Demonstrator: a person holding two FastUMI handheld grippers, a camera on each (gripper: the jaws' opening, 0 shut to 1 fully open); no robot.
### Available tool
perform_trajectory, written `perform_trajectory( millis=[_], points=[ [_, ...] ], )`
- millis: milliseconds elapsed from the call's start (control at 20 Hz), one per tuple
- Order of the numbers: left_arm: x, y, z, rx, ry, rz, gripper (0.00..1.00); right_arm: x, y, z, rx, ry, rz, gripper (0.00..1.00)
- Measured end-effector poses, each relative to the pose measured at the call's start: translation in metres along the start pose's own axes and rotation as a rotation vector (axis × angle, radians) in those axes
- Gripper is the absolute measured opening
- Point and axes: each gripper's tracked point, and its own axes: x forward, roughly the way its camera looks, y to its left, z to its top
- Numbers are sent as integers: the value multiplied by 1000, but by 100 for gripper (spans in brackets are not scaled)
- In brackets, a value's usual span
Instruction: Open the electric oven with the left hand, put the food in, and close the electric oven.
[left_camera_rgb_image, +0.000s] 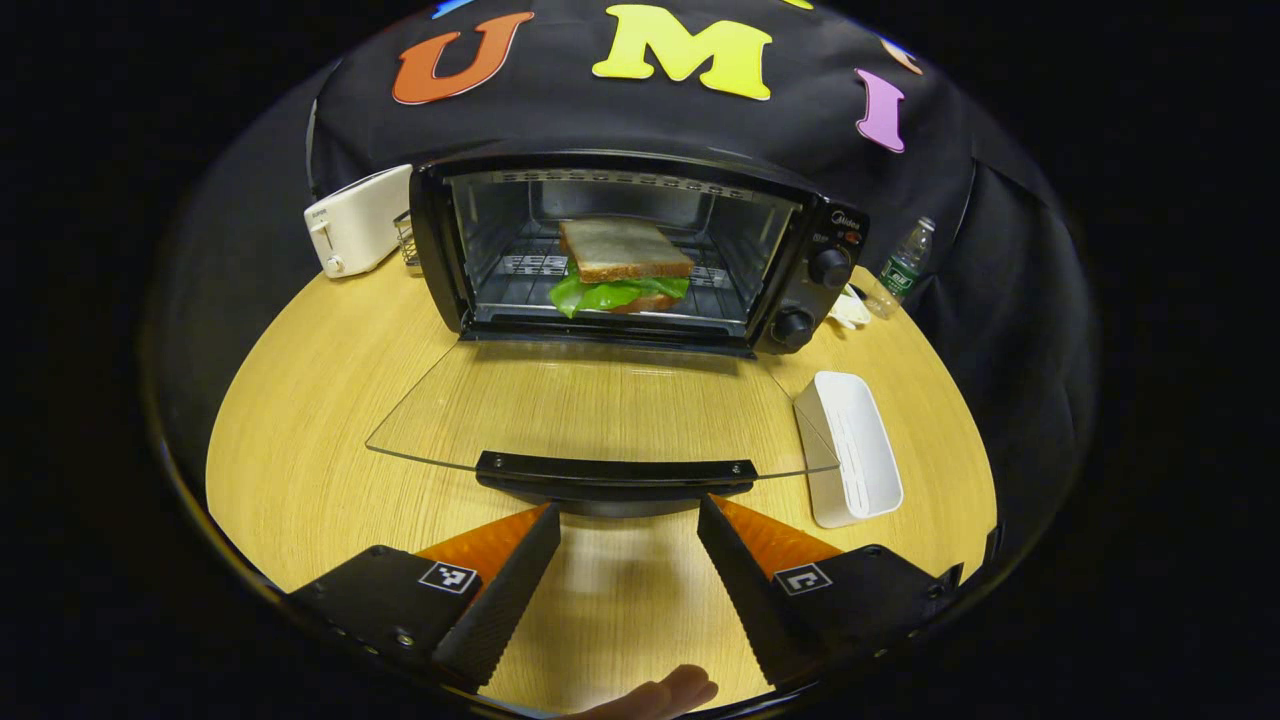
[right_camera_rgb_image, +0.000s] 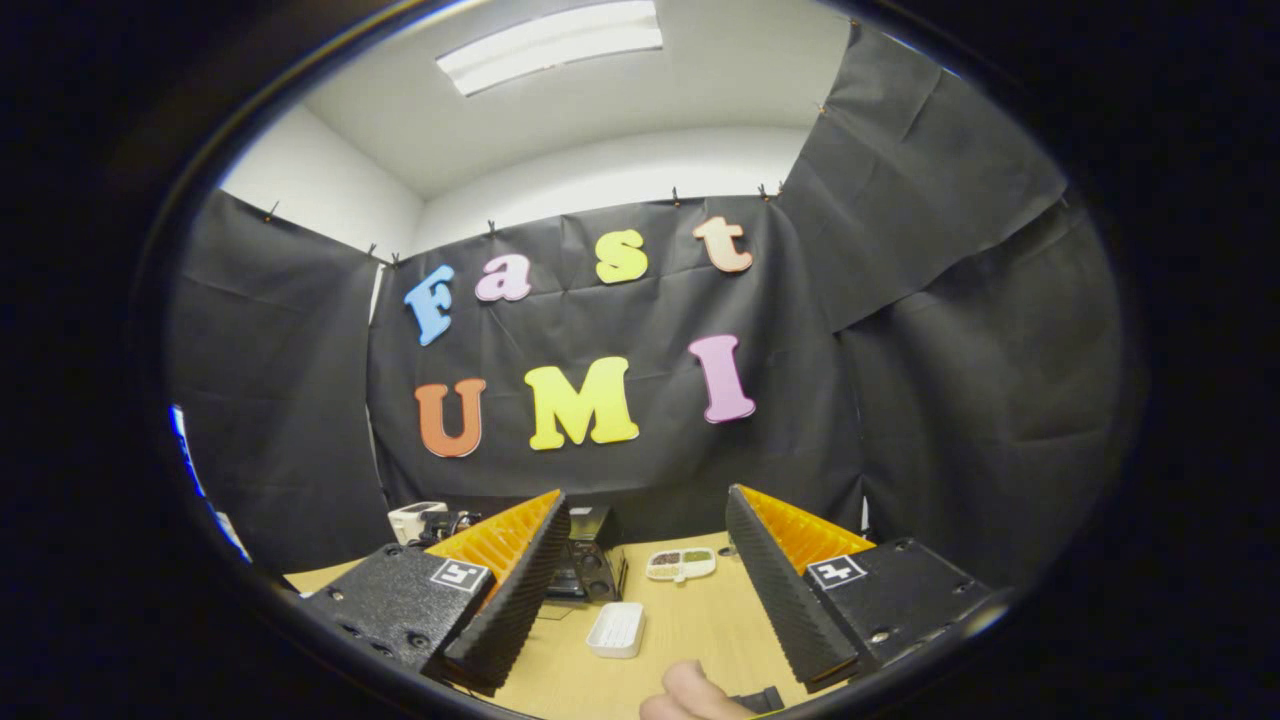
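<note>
The left tool (left_camera_rgb_image: 628, 520) is spread wide with nothing between its fingers, hovering just short of the black bar handle (left_camera_rgb_image: 615, 470) on the lowered glass door (left_camera_rgb_image: 590, 405) of the black electric countertop oven (left_camera_rgb_image: 640, 250). A fingertip of the holding hand (left_camera_rgb_image: 660, 692) shows at the bottom of the left gripper view. The door lies flat and open, sticking out from the oven's front over the pale wooden worktop (left_camera_rgb_image: 300, 430). Inside the oven, on the wire rack, sits the sandwich of brown bread with green lettuce (left_camera_rgb_image: 622, 265), so the food looks already placed and closing is what remains.

The door is likely stiff and hinged along its bottom edge; the glass is smooth and breakable, so the handle is the place to take hold or push up from below, near its middle so the door swings evenly. It should be fairly light, though a hard swing could slam the glass.

To the right of the oven door lies a white oblong plastic tray (left_camera_rgb_image: 850, 445); to the oven's left stands a white toaster (left_camera_rgb_image: 355, 220), and off to its right a clear plastic bottle (left_camera_rgb_image: 903, 265).

The right tool (right_camera_rgb_image: 645, 560) is also spread and holds nothing, raised well back from the oven and pointing at the booth wall.
</note>
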Motion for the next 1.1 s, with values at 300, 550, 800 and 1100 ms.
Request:
perform_trajectory(
  millis=[300,550,800,1100],
  points=[
    [-15,0,35,77,-108,59,92,-1,-6,-1,-2,0,-11,96],
    [-20,-5,80,129,-277,118,95,2,-7,-8,-3,11,-15,95],
    [-2,-14,124,80,-364,48,89,3,-13,-9,-7,14,-21,95],
    [-17,-3,137,16,-461,-15,94,11,-21,-15,12,31,-38,96]
  ],
)
